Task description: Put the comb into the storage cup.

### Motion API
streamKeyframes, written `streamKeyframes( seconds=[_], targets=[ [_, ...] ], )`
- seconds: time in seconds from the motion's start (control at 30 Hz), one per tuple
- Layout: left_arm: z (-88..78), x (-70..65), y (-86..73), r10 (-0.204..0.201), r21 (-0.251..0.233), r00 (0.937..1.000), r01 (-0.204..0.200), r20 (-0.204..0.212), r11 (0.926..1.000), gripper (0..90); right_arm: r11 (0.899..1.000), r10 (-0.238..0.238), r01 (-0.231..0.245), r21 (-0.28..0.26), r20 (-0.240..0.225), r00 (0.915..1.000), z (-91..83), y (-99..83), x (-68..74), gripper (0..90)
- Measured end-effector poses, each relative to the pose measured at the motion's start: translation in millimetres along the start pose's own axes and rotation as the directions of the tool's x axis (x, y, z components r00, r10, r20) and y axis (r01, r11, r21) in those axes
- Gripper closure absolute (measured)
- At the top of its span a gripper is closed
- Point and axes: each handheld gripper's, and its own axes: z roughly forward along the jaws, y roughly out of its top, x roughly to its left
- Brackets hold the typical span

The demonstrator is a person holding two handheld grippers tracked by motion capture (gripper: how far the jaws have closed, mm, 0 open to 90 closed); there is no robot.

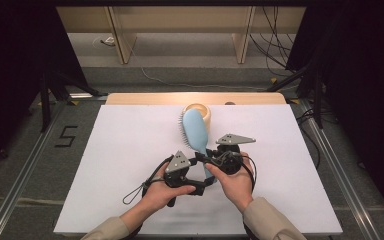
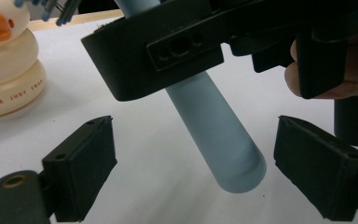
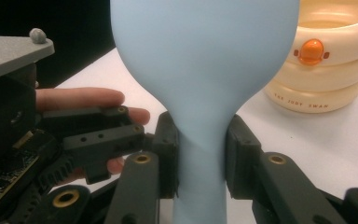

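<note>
A light blue hairbrush (image 1: pixel 194 129) is held off the white tabletop (image 1: pixel 125 150), bristles facing left. My right gripper (image 1: pixel 209 162) is shut on it, its pads pressing both sides of the narrow neck (image 3: pixel 200 154) below the wide head (image 3: pixel 205 56). My left gripper (image 1: pixel 204 181) comes in from the left, below the right one. In the left gripper view its jaws (image 2: pixel 198 140) stand open on either side of the round end of the handle (image 2: pixel 223 140), with a clear gap on each side. The right gripper's jaw (image 2: pixel 168 51) crosses above the handle.
A cream duck-shaped ringed pot (image 1: pixel 200 109) (image 3: pixel 326 70) (image 2: pixel 7 70) stands on the table just behind the brush head. The white surface stretches wide to the left and right of both hands. Cables trail from the grippers toward the person.
</note>
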Motion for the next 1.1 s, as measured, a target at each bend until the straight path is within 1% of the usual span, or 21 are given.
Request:
streamKeyframes(
  seconds=[0.43, 0.73, 0.97, 1.03, 1.1],
  targets=[
    [3.4, 0.3, -0.5, -0.014, -0.003, 0.9999, 0.014, 0.006, 0.9999, 19.8, 1.0, -0.005, 0.005, 0.002, 0.0, 1.0, 1.0, -0.6, 0.2, 70.3],
    [5.3, 0.4, -0.9, -0.028, -0.006, 0.9996, 0.028, 0.009, 0.9996, 22.6, 1.0, -0.005, 0.005, 0.006, 0.003, 1.0, 1.6, -0.9, 0.6, 70.3],
    [6.8, 0.6, -1.1, -0.043, -0.009, 0.9991, 0.043, 0.003, 0.999, 24.1, 1.0, -0.006, 0.006, 0.008, 0.004, 1.0, 2.1, -1.2, 0.9, 70.3],
    [7.1, 1.0, -1.1, -0.044, -0.012, 0.999, 0.044, -0.001, 0.999, 25.5, 1.0, -0.006, 0.006, 0.008, 0.003, 1.0, 2.2, -1.2, 0.9, 70.3],
    [7.7, 1.0, -1.1, -0.054, -0.019, 0.9985, 0.054, -0.002, 0.9984, 27.5, 1.0, -0.005, 0.005, 0.009, 0.003, 1.0, 2.2, -1.3, 1.0, 70.3]
  ],
)
